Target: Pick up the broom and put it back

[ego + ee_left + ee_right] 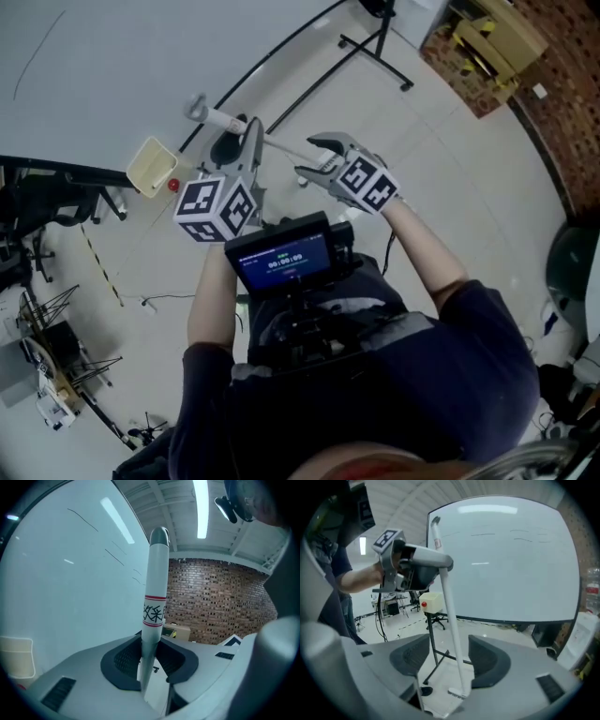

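Left gripper (150, 663): jaws drawn in to a narrow gap and pressing on the white handle (157, 573) of the broom (449, 602), pads on both sides of the pole below its red-banded label. The grip sat high on the handle, near the grey cap, so the long lower part hung down freely; judged a sensible hold for carrying, though the far end could swing. Right gripper (450, 660): jaws stood wide, the pole passing between them but touching neither pad, so it bore no load; judged to be standing by as a guide. In the head view both grippers (251, 131) (314, 157) sat close together along the same pole. The broom's lower end (457, 693) showed low near the floor; contact with the floor could not be made out. Behind stood the whiteboard (511, 559) on its stand, with a beige box (431, 602) bearing a red button. A brick wall (220, 602) lay beyond.
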### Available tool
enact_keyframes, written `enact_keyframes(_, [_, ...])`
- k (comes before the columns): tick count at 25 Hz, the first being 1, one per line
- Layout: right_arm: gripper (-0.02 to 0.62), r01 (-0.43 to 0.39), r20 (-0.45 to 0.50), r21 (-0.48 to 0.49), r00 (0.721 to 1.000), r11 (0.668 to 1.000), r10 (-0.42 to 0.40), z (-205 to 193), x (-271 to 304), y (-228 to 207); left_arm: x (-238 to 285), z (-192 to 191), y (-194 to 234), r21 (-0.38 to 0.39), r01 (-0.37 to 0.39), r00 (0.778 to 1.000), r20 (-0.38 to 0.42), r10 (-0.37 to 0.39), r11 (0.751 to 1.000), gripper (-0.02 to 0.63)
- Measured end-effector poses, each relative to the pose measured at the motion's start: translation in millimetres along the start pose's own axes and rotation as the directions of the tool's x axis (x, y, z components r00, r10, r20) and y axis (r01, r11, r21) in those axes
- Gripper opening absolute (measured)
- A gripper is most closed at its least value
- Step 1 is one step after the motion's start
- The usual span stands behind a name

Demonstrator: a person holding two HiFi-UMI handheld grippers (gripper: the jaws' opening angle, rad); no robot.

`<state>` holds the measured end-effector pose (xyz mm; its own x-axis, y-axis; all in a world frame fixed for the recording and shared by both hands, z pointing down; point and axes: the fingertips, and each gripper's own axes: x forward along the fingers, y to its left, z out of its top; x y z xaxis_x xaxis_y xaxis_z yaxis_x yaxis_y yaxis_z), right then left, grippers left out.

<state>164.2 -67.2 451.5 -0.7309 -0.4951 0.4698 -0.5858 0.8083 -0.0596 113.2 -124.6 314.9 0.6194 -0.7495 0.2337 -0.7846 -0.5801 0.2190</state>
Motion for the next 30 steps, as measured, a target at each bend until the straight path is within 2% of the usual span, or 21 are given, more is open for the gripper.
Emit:
enact_keyframes(2, [0.306, -0.005, -0.013, -0.034, 1.000, 0.999, 0.005, -3.4, 14.3, 3.2, -0.6, 4.1, -11.5, -0.001, 0.013, 1.000, 0.020, -0.013, 1.000, 0.086])
enact_keyframes(8, [0.310, 0.005, -0.013, -0.062, 1.000, 0.998, -0.006, -14.3, 44.0, 8.9, -2.8, -8.4, -36.1, -0.058, 0.096, 0.995, 0.009, -0.096, 0.994, 0.086])
enact_keyframes(10, [0.267, -0.034, -0.005, -0.076, 0.999, 0.997, 0.033, -13.9, 44.6, 12.8, -0.7, -7.3, -40.3, -0.092, 0.120, 0.993, 0.020, -0.119, 0.989, 0.087])
enact_keyframes(13, [0.100, -0.100, 0.009, -0.094, 0.995, 0.990, 0.102, -20.7, 34.4, 30.8, 1.6, -10.8, -45.7, -0.133, 0.156, 0.988, 0.032, -0.153, 0.979, 0.087])
enact_keyframes(17, [0.095, -0.074, -0.015, -0.064, 0.997, 0.995, 0.073, -21.6, 34.5, 49.2, -20.5, -16.7, -40.6, -0.134, 0.227, 0.974, 0.029, -0.225, 0.965, 0.086])
enact_keyframes(21, [0.094, -0.014, -0.120, -0.090, 0.993, 0.996, 0.003, -2.9, 75.8, 99.8, -84.4, -20.0, 2.9, -0.120, 0.331, 0.944, 0.030, -0.330, 0.936, 0.087])
enact_keyframes(23, [0.094, 0.028, -0.168, -0.120, 0.985, 0.992, -0.048, 4.6, 85.3, 115.4, -105.7, -17.5, 11.2, -0.099, 0.385, 0.923, 0.035, -0.383, 0.918, 0.089])
enact_keyframes(27, [0.094, 0.141, -0.190, -0.143, 0.968, 0.980, -0.167, 10.9, 62.1, 107.7, -107.7, -3.7, -17.6, -0.028, 0.483, 0.876, 0.037, -0.482, 0.875, 0.089])
enact_keyframes(30, [0.094, 0.241, -0.188, -0.114, 0.947, 0.964, -0.259, 16.1, 44.4, 103.9, -109.2, 6.0, -36.2, 0.008, 0.556, 0.831, 0.032, -0.555, 0.831, 0.087])
